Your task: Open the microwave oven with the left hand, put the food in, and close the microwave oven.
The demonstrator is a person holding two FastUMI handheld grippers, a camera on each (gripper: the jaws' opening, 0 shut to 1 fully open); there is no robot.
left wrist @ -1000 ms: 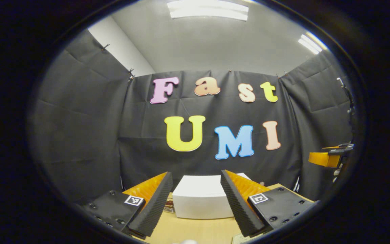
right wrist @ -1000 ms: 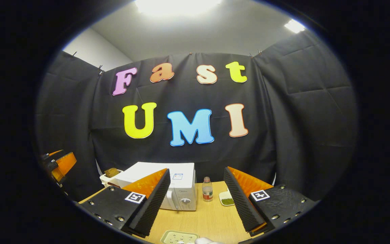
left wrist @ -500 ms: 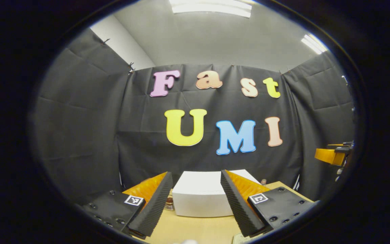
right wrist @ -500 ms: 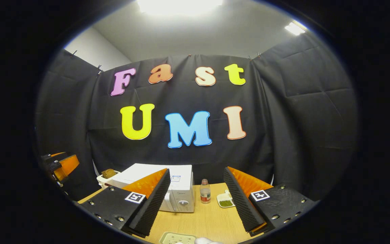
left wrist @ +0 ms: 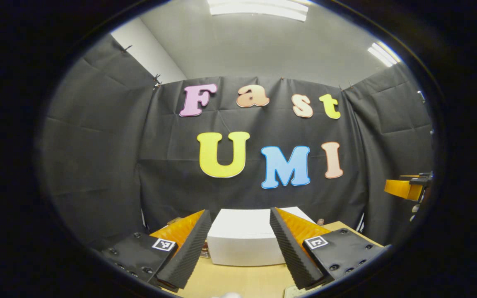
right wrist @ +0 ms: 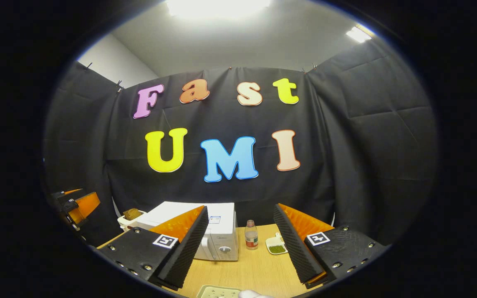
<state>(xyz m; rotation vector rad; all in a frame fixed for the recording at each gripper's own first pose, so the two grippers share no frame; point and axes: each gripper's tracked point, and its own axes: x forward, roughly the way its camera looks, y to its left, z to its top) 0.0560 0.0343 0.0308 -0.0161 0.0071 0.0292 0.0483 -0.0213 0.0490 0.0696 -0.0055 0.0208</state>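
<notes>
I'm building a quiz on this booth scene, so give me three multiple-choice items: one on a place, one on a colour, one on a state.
1. Where does the small bottle stand?
A. On top of the microwave
B. On the table, between the microwave and the dish of green food
C. Inside the microwave

2. What colour is the microwave's casing?
A. White
B. Red
C. Black

3. How is the left gripper?
A. Shut on the bottle
B. Shut on the door
C. Open, holding nothing

Answers:
1 B: the right gripper view shows it on the wood between them.
2 A: top and front are white.
3 C: its fingers stand wide apart, with the microwave beyond them.
</notes>
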